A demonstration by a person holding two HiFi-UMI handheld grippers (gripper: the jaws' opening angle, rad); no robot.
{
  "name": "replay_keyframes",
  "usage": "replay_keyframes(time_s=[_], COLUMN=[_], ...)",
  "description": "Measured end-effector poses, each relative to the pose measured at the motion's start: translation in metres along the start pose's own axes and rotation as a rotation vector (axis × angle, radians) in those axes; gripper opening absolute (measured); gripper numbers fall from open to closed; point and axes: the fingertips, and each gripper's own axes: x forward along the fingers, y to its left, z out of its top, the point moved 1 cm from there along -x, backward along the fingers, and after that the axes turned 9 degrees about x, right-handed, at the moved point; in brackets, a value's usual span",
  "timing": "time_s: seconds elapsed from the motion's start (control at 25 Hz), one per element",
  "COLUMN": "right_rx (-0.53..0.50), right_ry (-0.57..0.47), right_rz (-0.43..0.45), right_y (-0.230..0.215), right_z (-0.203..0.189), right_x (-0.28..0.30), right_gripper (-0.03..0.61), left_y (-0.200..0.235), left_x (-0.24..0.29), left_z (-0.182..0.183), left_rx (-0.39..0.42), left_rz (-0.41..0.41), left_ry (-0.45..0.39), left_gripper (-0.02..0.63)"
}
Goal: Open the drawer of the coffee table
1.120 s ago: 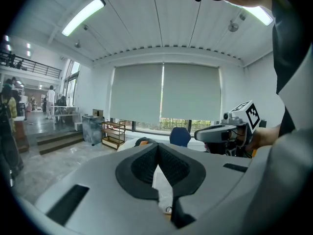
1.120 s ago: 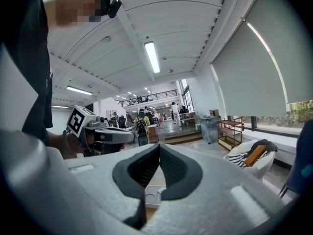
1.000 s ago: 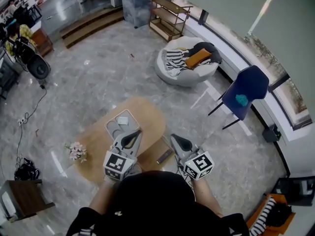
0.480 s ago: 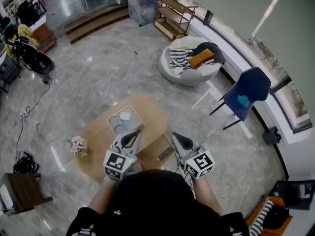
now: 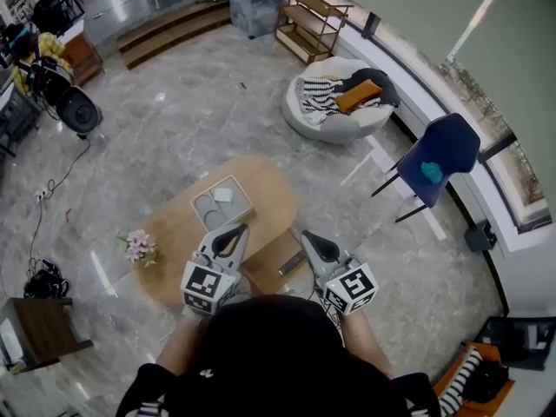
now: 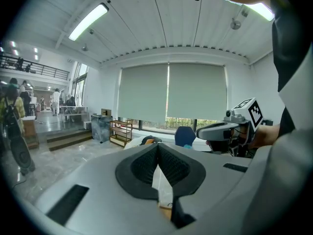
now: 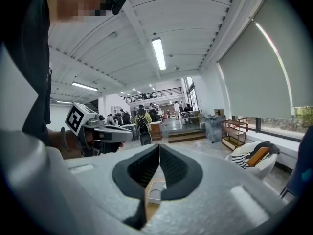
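The oval wooden coffee table (image 5: 178, 233) stands on the marble floor just ahead of me in the head view. From its near right side juts a brown drawer front (image 5: 271, 263) with a dark handle strip (image 5: 292, 262). My left gripper (image 5: 228, 238) hovers over the table's near edge, shut and empty. Over the drawer's right end hangs my right gripper (image 5: 313, 247), also shut with nothing held. In the left gripper view the black pads (image 6: 146, 168) meet at the tip. Through the right gripper view's closed pads (image 7: 142, 169) a strip of table shows.
A grey tray (image 5: 221, 205) and a small flower bunch (image 5: 137, 246) sit on the table. Beyond are a white round lounge seat with cushions (image 5: 334, 102), a blue chair (image 5: 434, 168), a wooden shelf (image 5: 313, 20) and steps (image 5: 165, 29). A dark side table (image 5: 35, 337) stands at left.
Both grippers have edged slightly forward toward the table, and the table sits a little higher in the head view. The jaws have stayed shut.
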Motion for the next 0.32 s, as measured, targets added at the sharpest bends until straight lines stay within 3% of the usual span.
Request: replay_keyframes(time_s=[0.32], right_rx=[-0.003], right_ry=[0.013], right_rz=[0.004], right_y=[0.009], right_z=[-0.011], right_x=[-0.011], right_gripper=[-0.002], left_y=[-0.013], left_x=[-0.007], left_z=[-0.003], left_rx=[0.001], left_rz=[0.004], left_ry=[-0.003], left_gripper=[0.011])
